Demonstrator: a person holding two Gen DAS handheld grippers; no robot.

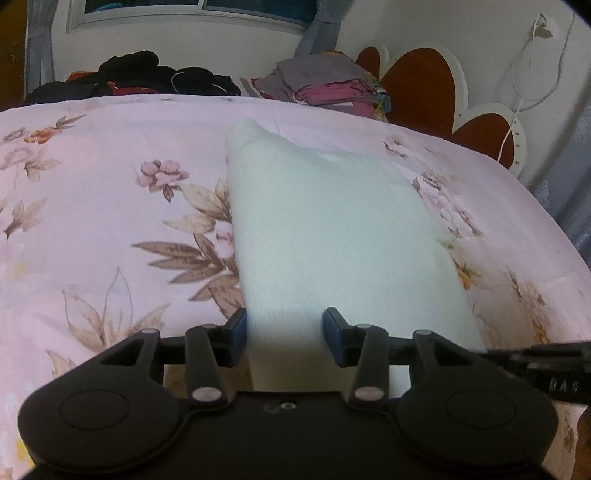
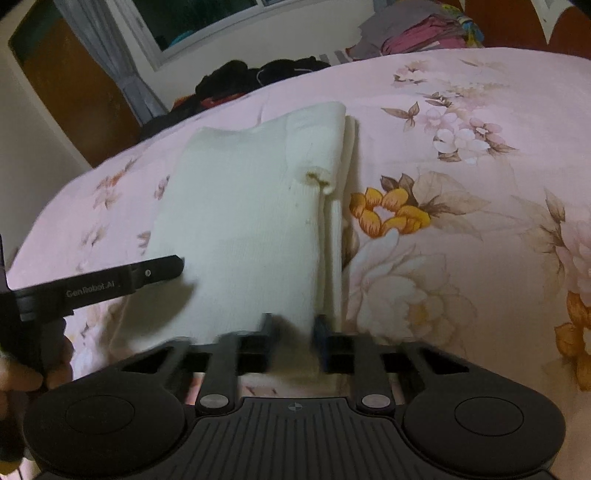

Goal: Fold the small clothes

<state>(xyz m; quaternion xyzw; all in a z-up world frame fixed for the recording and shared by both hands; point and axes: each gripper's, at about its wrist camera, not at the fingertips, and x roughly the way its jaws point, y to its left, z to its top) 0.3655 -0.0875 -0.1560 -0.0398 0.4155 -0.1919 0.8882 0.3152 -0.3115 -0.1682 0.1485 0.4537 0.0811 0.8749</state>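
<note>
Two tools [image 1: 284,334] [image 2: 293,332] flank one white garment [image 1: 314,229].

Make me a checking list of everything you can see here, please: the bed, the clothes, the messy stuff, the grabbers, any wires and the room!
Surface: pink floral bedspread, smooth.
Job's things: white knit garment lying partly folded on the bedspread; small hole near its right fold.
Clutter: dark clothes pile and folded clothes stack at the far edge.
Grippers: left gripper open, its fingers either side of the garment's near edge; right gripper blurred, jaws close together over the garment's near edge.
Cables: white cord hanging on the wall.
Surroundings: window, curtain, heart-shaped headboard.
</note>
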